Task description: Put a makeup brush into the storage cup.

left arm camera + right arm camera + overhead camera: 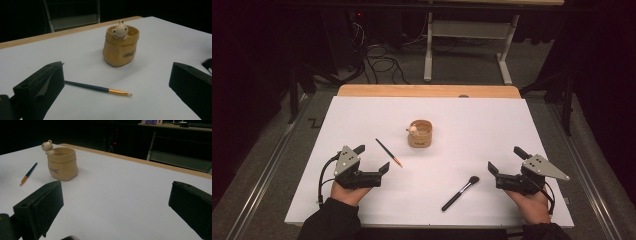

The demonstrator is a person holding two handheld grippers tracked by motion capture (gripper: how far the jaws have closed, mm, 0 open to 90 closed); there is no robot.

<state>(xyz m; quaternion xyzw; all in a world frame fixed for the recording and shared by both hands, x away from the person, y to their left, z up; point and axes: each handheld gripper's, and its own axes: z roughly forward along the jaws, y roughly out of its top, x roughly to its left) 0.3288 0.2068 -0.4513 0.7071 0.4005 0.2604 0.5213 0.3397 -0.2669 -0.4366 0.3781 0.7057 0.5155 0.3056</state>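
Two hand-held grippers rest low over a white, matte sheet that covers a wooden table (pixel 427 91), whose pale timber edge shows along the far side. Left gripper (pixel 373 159): black, blocky jaws spread wide with nothing between them, a grey three-cornered plate on top, held by a hand (pixel 346 193) in a dark sleeve. Right gripper (pixel 506 160): jaws likewise spread wide and empty, held by the other hand (pixel 532 205). Between the two, toward the far half of the sheet, stands a small tan pot (pixel 421 133), shaped like a soft, slumped sack with a rolled rim, smooth and glazed-looking, with dark lettering on its side and a cream bear figure (pixel 120 29) leaning over the rim. A thin pencil brush (pixel 388 152) with a dark, slender handle, a gold metal band and a pale tip lies flat just ahead of the left gripper, near the pot but apart from it. A larger makeup brush (pixel 460 193), with a black, tapered handle and a dark, fluffy head, lies flat on a slant just beside the right gripper, on its inner side. Both brushes lie free on the sheet, touched by neither gripper.
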